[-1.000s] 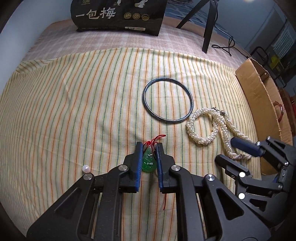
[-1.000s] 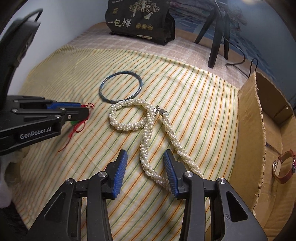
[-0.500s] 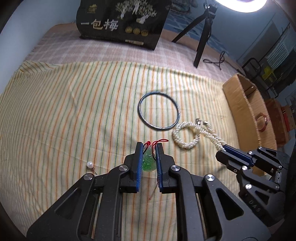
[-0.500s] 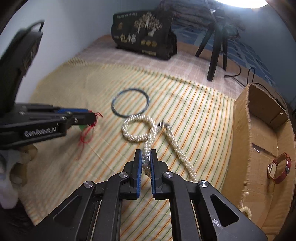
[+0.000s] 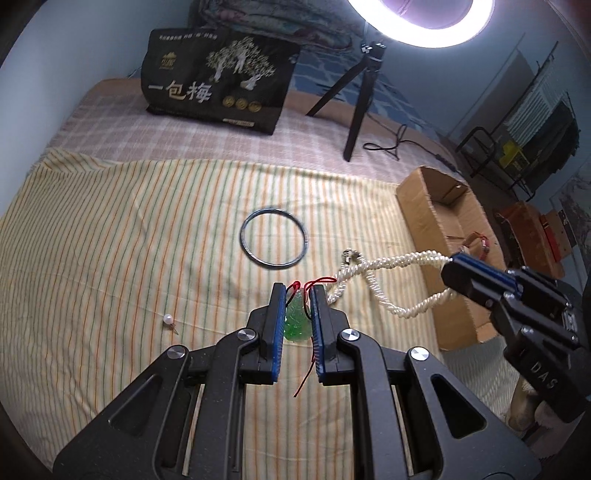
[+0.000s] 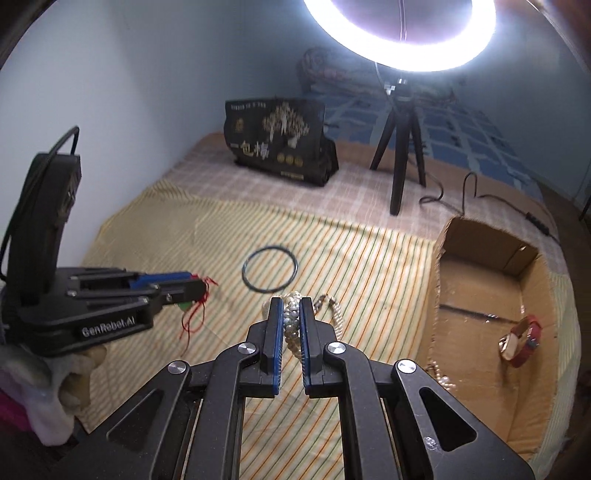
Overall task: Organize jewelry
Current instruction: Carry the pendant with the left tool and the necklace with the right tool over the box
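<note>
Pinching a green pendant (image 5: 296, 322) between its blue pads, the left gripper (image 5: 296, 295) holds it up above the striped cloth (image 5: 110, 240). A red cord (image 5: 308, 365) hangs down from the pendant. From the right wrist view, the left gripper (image 6: 195, 286) sits off to the left, with only a bit of green and the red cord (image 6: 192, 317) showing at its tip.

The right gripper (image 6: 291, 310) is pressed shut on a pearl necklace (image 6: 291, 321). From the left wrist view, the necklace (image 5: 384, 280) hangs in loops from the right gripper (image 5: 452, 269), close to the side of the box (image 5: 424, 206). Its clasp end is near the left gripper's tip. You cannot tell if the low loops touch the cloth.

A dark bangle (image 5: 273, 236) lies flat on the cloth, past both grippers and apart from them. A small pearl pin (image 5: 169, 319) lies alone on the cloth to the left.

The cardboard box sits at the right edge of the cloth. A red watch (image 6: 521, 341) lies inside it. Something pale and beaded (image 6: 441, 378) shows at the box's near wall.

A black bag (image 5: 218, 81) stands at the back, next to a tripod (image 5: 360, 96) with a bright ring light (image 6: 399, 33) on top.
</note>
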Demonstrator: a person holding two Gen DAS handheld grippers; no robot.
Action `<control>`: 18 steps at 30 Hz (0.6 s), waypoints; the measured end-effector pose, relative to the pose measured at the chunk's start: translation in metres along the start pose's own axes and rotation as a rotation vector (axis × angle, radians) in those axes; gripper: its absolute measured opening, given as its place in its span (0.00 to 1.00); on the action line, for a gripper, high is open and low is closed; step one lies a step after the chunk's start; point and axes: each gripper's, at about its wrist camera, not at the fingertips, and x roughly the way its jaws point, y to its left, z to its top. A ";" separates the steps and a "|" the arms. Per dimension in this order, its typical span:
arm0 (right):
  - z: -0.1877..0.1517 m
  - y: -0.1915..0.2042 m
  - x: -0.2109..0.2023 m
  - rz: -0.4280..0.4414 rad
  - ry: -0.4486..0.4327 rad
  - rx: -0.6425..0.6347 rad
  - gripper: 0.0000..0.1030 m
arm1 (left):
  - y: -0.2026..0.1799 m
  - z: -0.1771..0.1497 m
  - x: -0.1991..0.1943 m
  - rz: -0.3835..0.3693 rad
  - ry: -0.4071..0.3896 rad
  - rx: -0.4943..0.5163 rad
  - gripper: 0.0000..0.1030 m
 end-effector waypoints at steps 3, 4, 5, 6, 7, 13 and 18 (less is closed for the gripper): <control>0.004 0.002 -0.013 -0.004 -0.023 -0.003 0.06 | -0.007 0.000 -0.009 -0.009 -0.011 0.006 0.11; 0.005 0.002 -0.017 -0.006 -0.031 -0.004 0.06 | -0.009 0.000 -0.011 -0.014 -0.015 0.008 0.11; 0.006 0.003 -0.020 -0.007 -0.037 -0.004 0.06 | -0.011 0.000 -0.015 -0.018 -0.021 0.012 0.11; 0.007 0.003 -0.023 -0.009 -0.044 -0.004 0.06 | -0.014 0.000 -0.019 -0.021 -0.028 0.017 0.11; 0.009 0.004 -0.028 -0.011 -0.055 -0.005 0.06 | -0.016 0.000 -0.021 -0.023 -0.033 0.022 0.11; 0.014 0.006 -0.051 -0.026 -0.105 -0.008 0.06 | -0.026 -0.002 -0.035 -0.043 -0.053 0.036 0.11; 0.016 0.004 -0.075 -0.030 -0.154 0.006 0.06 | -0.033 -0.001 -0.048 -0.066 -0.074 0.037 0.11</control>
